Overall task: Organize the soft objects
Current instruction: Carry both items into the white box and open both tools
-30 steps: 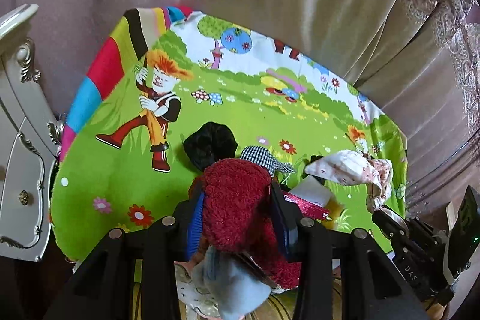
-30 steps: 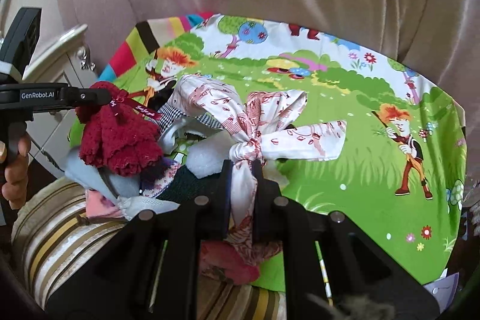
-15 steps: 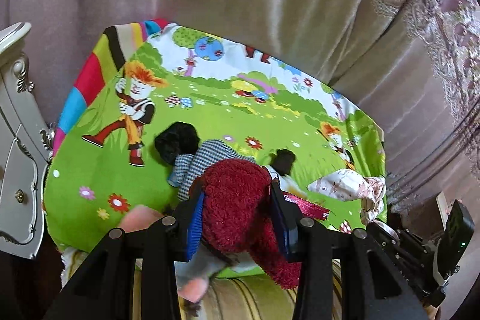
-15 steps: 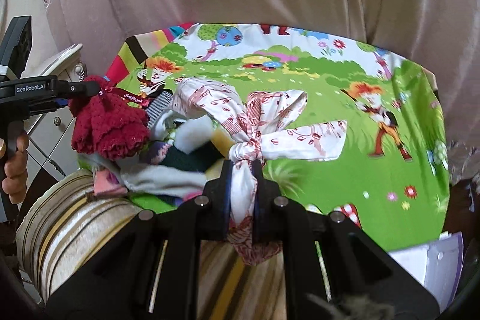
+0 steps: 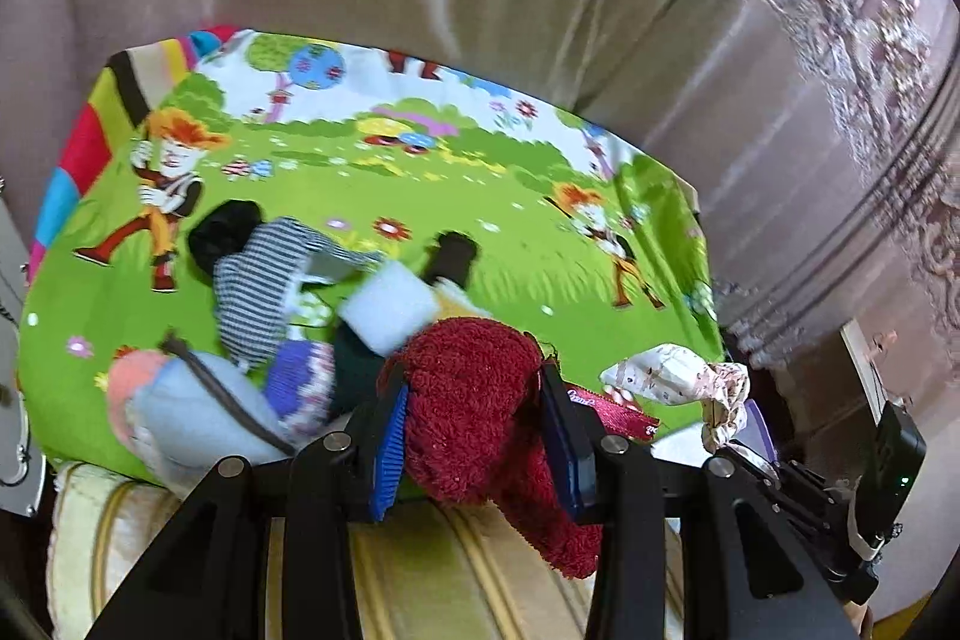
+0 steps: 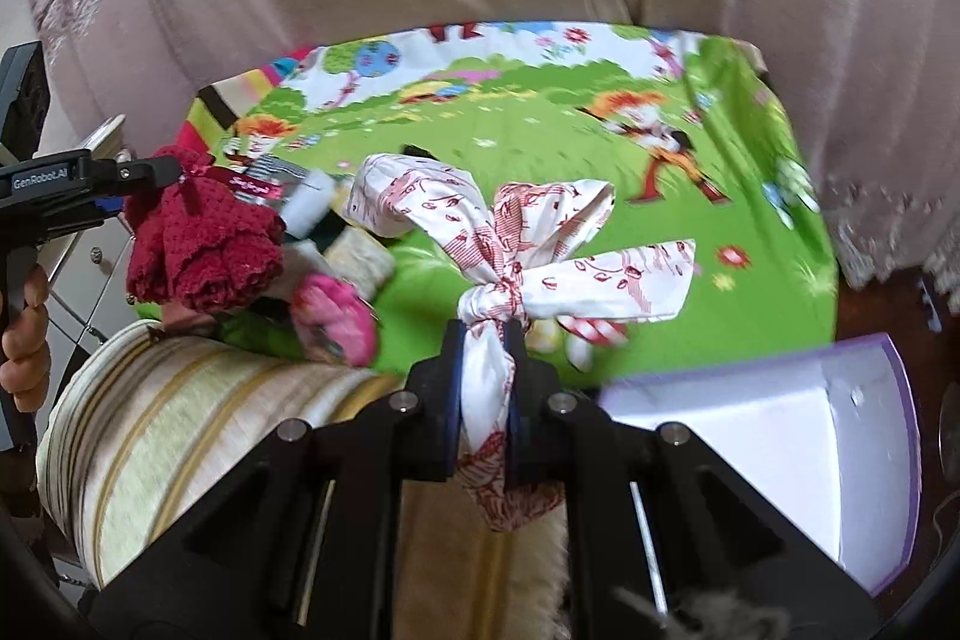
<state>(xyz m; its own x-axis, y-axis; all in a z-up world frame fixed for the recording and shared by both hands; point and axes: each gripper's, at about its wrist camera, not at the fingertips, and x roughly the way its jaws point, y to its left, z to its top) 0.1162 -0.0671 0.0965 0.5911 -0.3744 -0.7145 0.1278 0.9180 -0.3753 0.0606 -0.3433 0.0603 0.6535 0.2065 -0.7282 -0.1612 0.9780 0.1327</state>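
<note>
text: "GenRobot.AI" | on: left gripper [image 6: 150, 172] black body | red tag lettering: unreadable

The right gripper [image 6: 487, 340] pinches a white and red scarf [image 6: 522, 232] over the green mat [image 6: 600, 148]. A purple box [image 6: 780, 448] sits just beside it.

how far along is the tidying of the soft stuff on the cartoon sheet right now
Early on, by the look of it. The left tongs clamp a dark red knitted piece and the right tongs clamp a knotted red-and-white printed cloth. Nothing shows inside the white box. A pile, including a checked cloth, remains on the sheet.
</note>
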